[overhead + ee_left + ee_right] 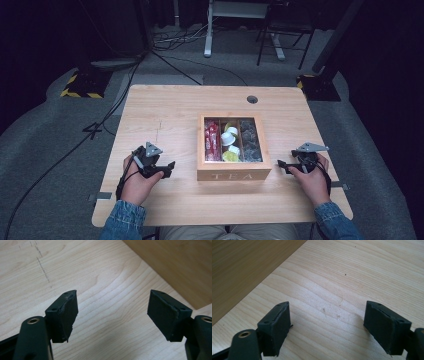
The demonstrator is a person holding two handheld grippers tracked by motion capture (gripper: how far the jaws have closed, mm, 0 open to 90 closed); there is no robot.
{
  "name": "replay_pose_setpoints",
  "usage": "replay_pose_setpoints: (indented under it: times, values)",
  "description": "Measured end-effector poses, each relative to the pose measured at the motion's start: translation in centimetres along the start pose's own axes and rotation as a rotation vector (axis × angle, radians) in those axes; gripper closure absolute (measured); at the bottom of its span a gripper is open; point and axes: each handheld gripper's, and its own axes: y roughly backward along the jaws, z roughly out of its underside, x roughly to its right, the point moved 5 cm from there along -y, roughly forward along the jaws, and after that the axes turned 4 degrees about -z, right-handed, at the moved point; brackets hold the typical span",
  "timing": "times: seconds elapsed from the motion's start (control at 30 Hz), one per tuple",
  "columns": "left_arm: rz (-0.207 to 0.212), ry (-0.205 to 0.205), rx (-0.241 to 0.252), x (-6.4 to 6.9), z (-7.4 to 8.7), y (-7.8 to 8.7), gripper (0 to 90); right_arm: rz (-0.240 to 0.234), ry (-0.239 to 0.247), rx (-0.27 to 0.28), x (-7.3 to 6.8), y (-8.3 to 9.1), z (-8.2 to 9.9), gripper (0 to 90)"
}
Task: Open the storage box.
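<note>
A wooden tea box (234,175) marked TEA stands at the table's middle, its glass lid down over three compartments: red packets at the left, white and yellow ones in the middle, dark ones at the right. My left gripper (169,169) rests on the table to the box's left, open and empty. In the left gripper view the left gripper (112,315) has its jaws wide apart over bare wood, with the box's side wall (180,265) ahead at the upper right. To the box's right lies my right gripper (282,166), also open; the right gripper (327,326) faces the box wall (242,267).
The light wooden table (165,115) has a round cable hole (252,99) near its far edge. Pencil marks (42,267) run across the wood left of the box. Beyond the table lie cables, a chair base and yellow-black marked stands on grey floor.
</note>
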Motion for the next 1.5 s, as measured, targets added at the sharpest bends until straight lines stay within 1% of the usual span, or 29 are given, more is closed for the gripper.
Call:
replay_pose_setpoints:
  times: [0.07, 0.13, 0.2, 0.23, 0.33, 0.4, 0.43, 0.5, 0.57, 0.6, 0.63, 0.7, 0.73, 0.87, 0.93, 0.97, 1.0, 1.07, 1.13, 1.17, 1.2, 1.27, 1.3, 1.33, 1.37, 1.4, 1.43, 1.47, 1.5]
  values:
    - [0.002, -0.009, 0.010, 0.3, -0.4, 0.5, 26.1, 0.000, 0.000, 0.000, 0.0, 0.0, 0.0, 21.1]
    - [0.013, -0.011, 0.020, 0.7, -0.7, 1.0, 27.3, -0.001, 0.001, -0.001, 0.0, 0.0, 0.0, 21.1]
    - [0.025, -0.025, 0.023, 1.3, -1.0, 1.5, 27.7, -0.002, 0.002, -0.001, 0.0, 0.0, 0.0, 21.1]
    - [0.030, -0.042, 0.027, 1.5, -1.2, 1.8, 27.8, -0.004, 0.003, -0.001, 0.0, 0.0, 0.0, 21.1]
    - [0.041, -0.072, 0.032, 2.4, -1.6, 2.4, 27.9, -0.012, 0.008, -0.001, 0.1, 0.0, 0.0, 21.2]
    - [0.048, -0.086, 0.038, 3.0, -1.9, 2.7, 27.9, -0.011, 0.009, -0.001, 0.1, 0.0, 0.0, 21.1]
    - [0.048, -0.086, 0.038, 3.0, -1.9, 2.7, 27.9, -0.011, 0.009, -0.001, 0.1, 0.0, 0.0, 21.1]
    - [0.058, -0.094, 0.040, 3.5, -2.1, 2.9, 27.9, -0.011, 0.010, -0.001, 0.1, 0.0, 0.0, 21.1]
    - [0.058, -0.103, 0.035, 3.7, -2.1, 3.0, 27.9, -0.011, 0.010, -0.001, 0.1, 0.0, 0.0, 21.1]
    - [0.063, -0.124, 0.033, 4.1, -2.2, 3.2, 27.9, -0.011, 0.010, -0.002, 0.1, 0.0, 0.0, 21.1]
    - [0.063, -0.124, 0.033, 4.1, -2.2, 3.2, 27.8, -0.011, 0.010, -0.002, 0.1, 0.0, 0.0, 21.1]
    - [0.079, -0.135, 0.034, 4.9, -2.3, 3.4, 27.8, -0.011, 0.010, -0.002, 0.1, 0.0, 0.0, 21.1]
    - [0.084, -0.135, 0.038, 5.1, -2.3, 3.3, 27.8, -0.011, 0.010, -0.001, 0.1, 0.0, 0.0, 21.1]
    - [0.127, -0.140, 0.031, 6.4, -2.2, 2.8, 28.1, -0.011, 0.011, -0.001, 0.1, 0.0, 0.0, 21.1]
    - [0.141, -0.161, 0.026, 7.0, -2.1, 2.2, 28.3, -0.011, 0.010, -0.002, 0.1, 0.0, 0.0, 21.1]
    - [0.140, -0.174, 0.027, 7.2, -2.0, 2.0, 28.9, -0.011, 0.010, -0.002, 0.1, 0.0, 0.0, 21.1]
    - [0.143, -0.176, 0.020, 7.3, -1.8, 1.8, 29.2, -0.011, 0.010, -0.001, 0.1, 0.0, 0.0, 21.1]
    - [0.157, -0.172, 0.004, 7.5, -1.5, 1.3, 29.6, -0.011, 0.010, -0.001, 0.1, 0.0, 0.0, 21.1]
    - [0.167, -0.170, 0.000, 7.7, -1.4, 1.0, 30.5, -0.012, 0.011, -0.001, 0.1, 0.0, 0.0, 21.1]
    - [0.170, -0.162, 0.009, 7.8, -1.4, 0.8, 31.7, -0.012, 0.011, -0.001, 0.1, 0.0, 0.0, 21.1]
    - [0.180, -0.162, 0.017, 7.9, -1.4, 0.7, 33.7, -0.012, 0.011, -0.001, 0.1, 0.0, 0.0, 21.1]
    - [0.194, -0.152, 0.032, 8.2, -1.3, 0.4, 40.7, -0.012, 0.011, -0.001, 0.1, 0.0, 0.0, 21.1]
    - [0.194, -0.152, 0.032, 8.2, -1.3, 0.4, 43.8, -0.012, 0.011, -0.001, 0.1, 0.0, 0.0, 21.1]
    - [0.194, -0.154, 0.031, 8.4, -1.2, 0.2, 43.8, -0.012, 0.011, -0.001, 0.1, 0.0, 0.0, 21.1]
    - [0.197, -0.161, 0.031, 8.6, -1.1, 0.0, 52.5, -0.013, 0.011, -0.001, 0.1, 0.0, 0.0, 21.1]
    - [0.220, -0.160, 0.031, 9.0, -1.0, -0.1, 54.1, -0.012, 0.011, -0.001, 0.1, 0.0, 0.0, 21.1]
    - [0.220, -0.160, 0.031, 9.0, -1.0, -0.1, 62.3, -0.012, 0.011, -0.001, 0.1, 0.0, 0.0, 21.1]
    - [0.231, -0.158, 0.027, 9.1, -1.0, -0.1, 62.3, -0.013, 0.012, -0.001, 0.1, 0.0, 0.0, 21.1]
    - [0.228, -0.162, 0.032, 9.2, -1.0, 0.0, 65.7, -0.013, 0.011, -0.001, 0.1, 0.0, 0.0, 21.1]
